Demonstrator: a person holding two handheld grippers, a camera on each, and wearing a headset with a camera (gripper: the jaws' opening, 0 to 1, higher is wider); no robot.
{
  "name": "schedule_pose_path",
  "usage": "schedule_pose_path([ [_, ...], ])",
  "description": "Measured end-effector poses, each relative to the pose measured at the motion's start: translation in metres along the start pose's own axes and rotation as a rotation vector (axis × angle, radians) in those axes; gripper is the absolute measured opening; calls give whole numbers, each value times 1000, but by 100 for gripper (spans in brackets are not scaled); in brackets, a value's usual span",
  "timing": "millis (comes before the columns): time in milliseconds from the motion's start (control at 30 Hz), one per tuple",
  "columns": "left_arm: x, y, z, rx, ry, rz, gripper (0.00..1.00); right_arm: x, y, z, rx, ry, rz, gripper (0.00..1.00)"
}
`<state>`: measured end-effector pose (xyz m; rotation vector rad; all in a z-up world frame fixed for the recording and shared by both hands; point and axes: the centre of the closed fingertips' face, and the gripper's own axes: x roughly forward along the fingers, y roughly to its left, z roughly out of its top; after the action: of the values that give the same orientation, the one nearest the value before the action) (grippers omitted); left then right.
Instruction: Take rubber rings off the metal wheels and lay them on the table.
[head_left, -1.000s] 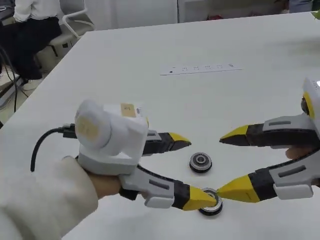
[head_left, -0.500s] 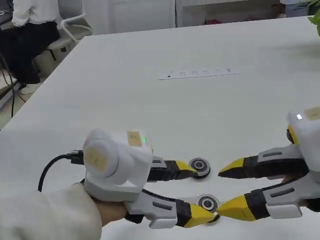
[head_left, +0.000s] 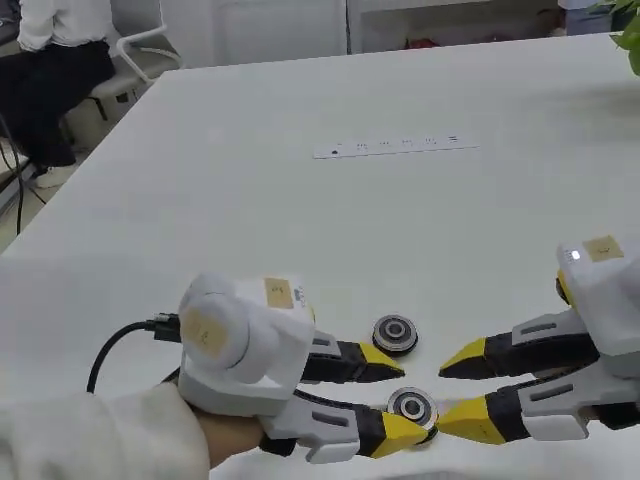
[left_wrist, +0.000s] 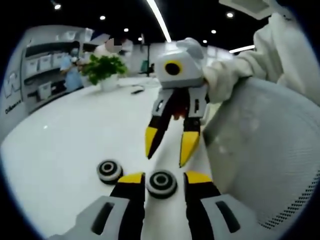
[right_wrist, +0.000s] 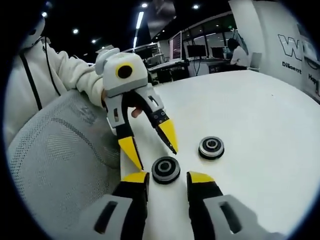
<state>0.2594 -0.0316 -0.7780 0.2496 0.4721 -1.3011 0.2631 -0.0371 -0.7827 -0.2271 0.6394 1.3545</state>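
Closest to me, at the near edge of the white bench (head_left: 300, 220), both tongs are lying low and facing each other tip to tip. I'm holding the left tongs (head_left: 415, 399) open, pointing in from the left, and the right tongs (head_left: 442, 396) open too, pointing in from the right; neither is gripping anything.

The near wheel (head_left: 412, 407) is sitting flat on the bench where the four yellow tips (head_left: 398, 432) are meeting. In the left gripper view it is lying between that pair's own tips. In the right gripper view it is lying just ahead of the gap between that pair's tips. From the head view the lower tip on each side is looking as if it is touching the wheel, though I'm not able to tell contact for sure. The wheel is showing a silvery hub (right_wrist: 166, 170) with a black rubber ring (right_wrist: 154, 170) seated round it.

Just beyond, the second wheel (head_left: 395, 333) is lying flat, apart from the first and just beside the left tongs' upper tip. It is wearing the same black ring over a bright centre.

Farther up the bench a row of sockets (head_left: 395, 147) is sitting flush in the top. Past the far left corner a person (head_left: 55, 40) is sitting beside a white chair (head_left: 150, 45).
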Motion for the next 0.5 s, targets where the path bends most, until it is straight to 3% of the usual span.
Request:
schedule_pose_path([
  [267,4,0,-4,3,6,3,23,1,-2,-3,2,8,-10,22],
  [500,7,2,-8,15,19,15,20,6,-2,-14,-31,69,-14,17],
])
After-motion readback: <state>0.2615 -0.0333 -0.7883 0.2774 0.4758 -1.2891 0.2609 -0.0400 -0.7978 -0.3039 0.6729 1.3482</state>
